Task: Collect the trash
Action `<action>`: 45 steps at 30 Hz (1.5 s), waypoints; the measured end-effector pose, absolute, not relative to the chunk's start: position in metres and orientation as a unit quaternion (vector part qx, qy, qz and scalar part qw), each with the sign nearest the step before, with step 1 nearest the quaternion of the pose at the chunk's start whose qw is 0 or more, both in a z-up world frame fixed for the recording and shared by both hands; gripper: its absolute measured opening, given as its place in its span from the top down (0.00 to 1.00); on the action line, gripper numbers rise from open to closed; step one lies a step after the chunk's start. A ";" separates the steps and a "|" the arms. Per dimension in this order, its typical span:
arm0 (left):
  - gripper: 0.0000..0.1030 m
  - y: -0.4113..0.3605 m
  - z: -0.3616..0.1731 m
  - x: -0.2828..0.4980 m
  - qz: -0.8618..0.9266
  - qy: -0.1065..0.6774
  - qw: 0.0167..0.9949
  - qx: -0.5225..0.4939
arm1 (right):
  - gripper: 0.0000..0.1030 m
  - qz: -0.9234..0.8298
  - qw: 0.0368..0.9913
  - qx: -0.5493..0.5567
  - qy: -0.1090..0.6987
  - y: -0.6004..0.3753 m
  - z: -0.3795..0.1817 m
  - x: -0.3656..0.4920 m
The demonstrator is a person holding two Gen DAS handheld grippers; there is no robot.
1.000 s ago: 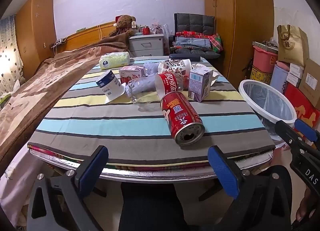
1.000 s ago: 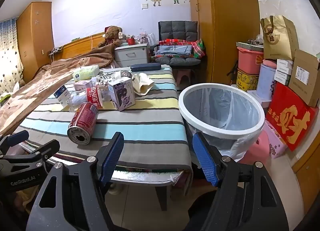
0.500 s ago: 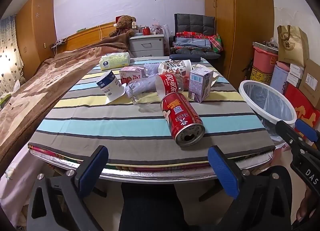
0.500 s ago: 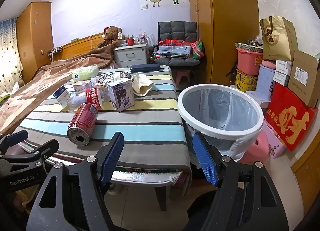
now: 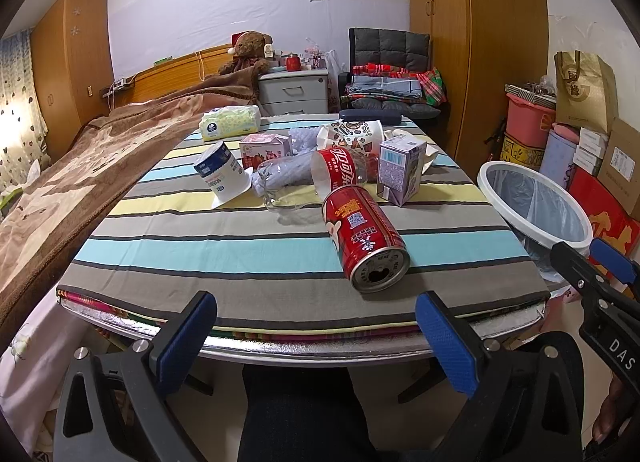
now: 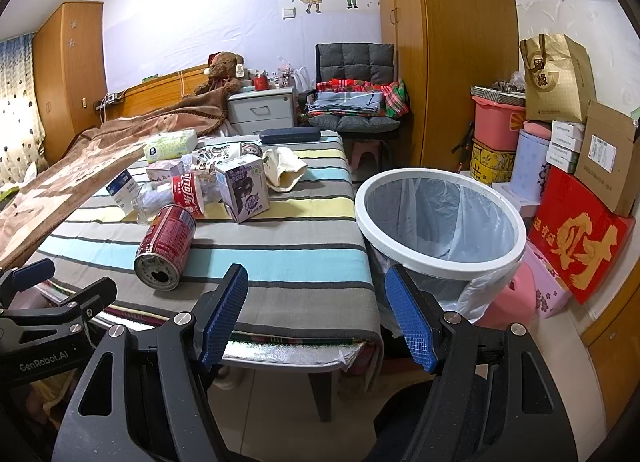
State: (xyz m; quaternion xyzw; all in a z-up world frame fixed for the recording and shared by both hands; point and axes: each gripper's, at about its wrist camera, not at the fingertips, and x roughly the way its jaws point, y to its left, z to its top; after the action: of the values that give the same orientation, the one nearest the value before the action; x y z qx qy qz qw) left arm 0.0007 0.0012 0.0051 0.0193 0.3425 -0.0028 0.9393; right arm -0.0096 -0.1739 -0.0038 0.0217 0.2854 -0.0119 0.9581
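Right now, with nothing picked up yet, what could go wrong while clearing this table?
The red can lies on its side near the table edge, so a nudge from the open left hand-held gripper could roll it off. The clear bottle touches the purple carton; pulling it might topple the carton. The bin sits beside the table, so drops may miss.

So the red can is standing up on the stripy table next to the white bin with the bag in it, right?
Not quite. The red can is lying on its side, its open end facing the claws, as the left wrist view shows. It is on the stripy table, and the white bin with the bag stands beside that table.
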 end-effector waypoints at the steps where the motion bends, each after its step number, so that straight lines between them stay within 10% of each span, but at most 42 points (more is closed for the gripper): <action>1: 0.02 0.001 0.005 0.001 -0.003 0.343 0.939 0.019 | 0.29 -0.012 0.958 0.021 0.285 -0.173 -0.004 -0.010; 45: 0.02 0.003 0.006 -0.002 -0.002 0.343 0.939 0.019 | 0.29 -0.014 0.959 0.017 0.282 -0.172 -0.001 -0.012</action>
State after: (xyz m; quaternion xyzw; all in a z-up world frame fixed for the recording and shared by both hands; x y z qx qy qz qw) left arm -0.0020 0.0025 0.0060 0.0189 0.3427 -0.0016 0.9393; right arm -0.0122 -0.1718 -0.0008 0.0166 0.2822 -0.0141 0.9591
